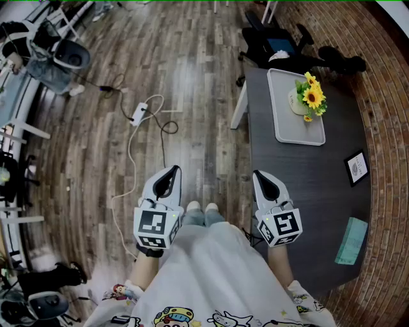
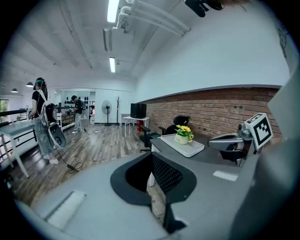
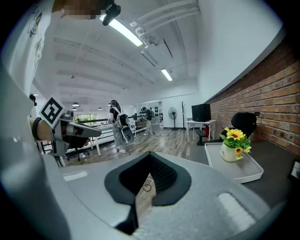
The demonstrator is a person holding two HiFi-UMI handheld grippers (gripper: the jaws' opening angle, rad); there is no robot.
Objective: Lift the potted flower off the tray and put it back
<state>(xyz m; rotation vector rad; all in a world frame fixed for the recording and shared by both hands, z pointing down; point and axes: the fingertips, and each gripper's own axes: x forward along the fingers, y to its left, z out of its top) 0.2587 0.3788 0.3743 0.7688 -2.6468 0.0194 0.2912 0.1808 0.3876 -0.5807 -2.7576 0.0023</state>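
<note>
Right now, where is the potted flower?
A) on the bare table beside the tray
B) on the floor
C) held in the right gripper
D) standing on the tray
D: the potted flower stands on the tray at the far end of the table, while the left gripper and the right gripper are shut, empty and well short of it.

Bright ceiling strip lights point(image 2: 112, 9), fisheye-warped edges

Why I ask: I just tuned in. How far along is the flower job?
Done: nothing evident; the potted flower sits on the tray. In hand: nothing; left gripper and right gripper are shut, empty, short of it. Left: lift, put back.
</note>
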